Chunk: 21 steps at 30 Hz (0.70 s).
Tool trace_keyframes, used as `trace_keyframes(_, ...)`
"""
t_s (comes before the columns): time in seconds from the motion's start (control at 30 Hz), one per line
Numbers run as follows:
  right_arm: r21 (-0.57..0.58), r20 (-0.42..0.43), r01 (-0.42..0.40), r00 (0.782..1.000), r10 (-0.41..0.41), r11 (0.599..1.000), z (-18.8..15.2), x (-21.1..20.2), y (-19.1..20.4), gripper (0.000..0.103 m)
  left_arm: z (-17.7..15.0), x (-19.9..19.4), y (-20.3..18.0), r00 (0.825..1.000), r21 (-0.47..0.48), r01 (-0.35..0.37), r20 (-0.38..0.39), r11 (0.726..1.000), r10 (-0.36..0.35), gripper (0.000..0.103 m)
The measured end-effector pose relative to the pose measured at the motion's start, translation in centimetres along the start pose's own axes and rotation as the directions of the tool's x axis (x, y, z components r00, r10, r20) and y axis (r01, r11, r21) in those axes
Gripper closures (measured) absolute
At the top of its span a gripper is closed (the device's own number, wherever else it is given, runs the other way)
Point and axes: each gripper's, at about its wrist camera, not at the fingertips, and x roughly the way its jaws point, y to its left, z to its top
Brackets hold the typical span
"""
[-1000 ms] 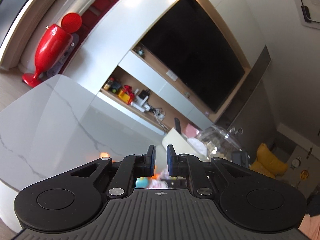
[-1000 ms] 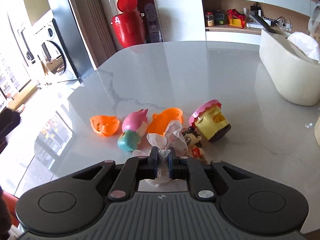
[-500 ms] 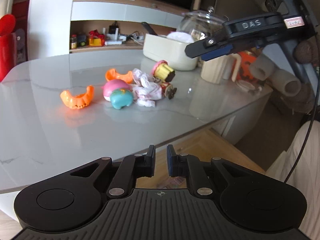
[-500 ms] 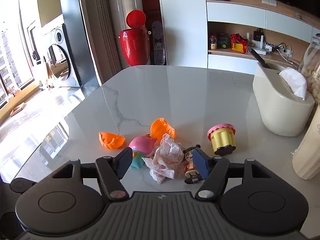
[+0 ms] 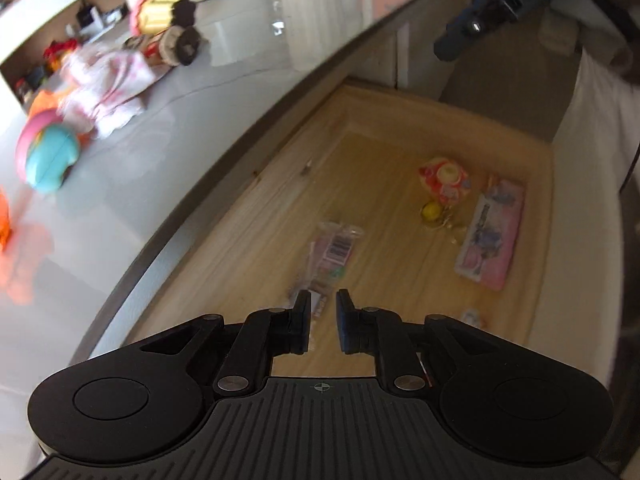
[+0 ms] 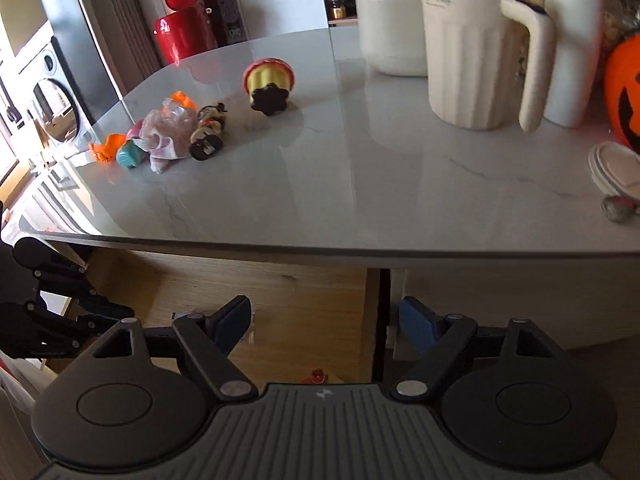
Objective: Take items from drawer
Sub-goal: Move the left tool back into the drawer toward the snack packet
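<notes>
The open wooden drawer (image 5: pixel 256 240) lies under the table edge. On its floor are a clear barcoded packet (image 5: pixel 335 254), a red-and-pink round toy (image 5: pixel 444 180), a small yellow ball (image 5: pixel 430 211) and a pink card pack (image 5: pixel 491 236). My left gripper (image 5: pixel 323 322) hovers over the packet's near end, fingers almost together with nothing between them. My right gripper (image 6: pixel 324 320) is wide open and empty at the drawer's front (image 6: pixel 280 292). On the table sit a yellow cupcake toy (image 6: pixel 268 84), a doll (image 6: pixel 208 132), a crumpled wrapper (image 6: pixel 168 136) and a pink-teal egg toy (image 6: pixel 130 154).
A cream pitcher (image 6: pixel 476 52), a cream tub (image 6: pixel 388 28), an orange pumpkin bucket (image 6: pixel 624 92) and a white lid (image 6: pixel 612 164) stand on the marble table (image 6: pixel 360 184) to the right. A red bin (image 6: pixel 184 32) stands beyond the table.
My right gripper let go of the wrapper, opened and dropped back to the drawer front. My left gripper swung from the room view down over the drawer.
</notes>
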Motion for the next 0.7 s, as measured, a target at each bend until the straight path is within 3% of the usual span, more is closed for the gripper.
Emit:
trace_keyframes(0.1,-0.039,0.007,0.027,1.000,-0.027,0.999,-0.1,0.1,0.0,0.020,0.5,2.7,-1.4,0.994,0.135,-0.097,-0.031,0.986,0.102,0.084)
trace_keyframes(0.3,-0.052,-0.015,0.000,1.000,-0.001,0.999,-0.4,0.2,0.1,0.018,0.4,5.6,-0.9,0.992,0.095,-0.101,-0.069,0.990,0.107,0.084)
trace_keyframes(0.4,-0.051,-0.015,-0.008,1.000,0.008,0.999,-0.4,0.0,0.0,0.018,0.3,6.7,-0.7,0.990,0.061,-0.033,-0.131,0.998,0.041,0.086)
trace_keyframes(0.47,-0.043,-0.016,-0.009,1.000,0.008,0.999,-0.3,0.0,-0.2,0.017,0.2,6.8,-0.9,0.990,0.051,0.013,-0.143,0.999,-0.006,0.082)
trace_keyframes(0.53,-0.035,-0.019,-0.012,1.000,0.011,0.999,-0.3,0.0,-0.4,0.017,0.2,6.8,-1.5,0.987,0.078,0.058,-0.152,0.995,-0.046,0.058)
trace_keyframes(0.57,-0.031,-0.023,-0.014,1.000,0.013,0.999,-0.3,0.1,-0.4,0.017,0.1,6.7,-1.8,0.984,0.090,0.091,-0.161,0.992,-0.076,0.054)
trace_keyframes(0.63,-0.032,-0.028,-0.014,1.000,0.013,0.999,-0.2,0.2,-0.3,0.016,0.2,6.4,-2.3,0.984,0.113,0.119,-0.149,0.986,-0.102,0.059)
trace_keyframes(0.7,-0.037,-0.031,-0.012,0.999,0.011,0.999,-0.2,0.4,-0.2,0.016,0.2,5.7,-2.7,0.994,0.141,0.077,-0.091,0.987,-0.065,0.059)
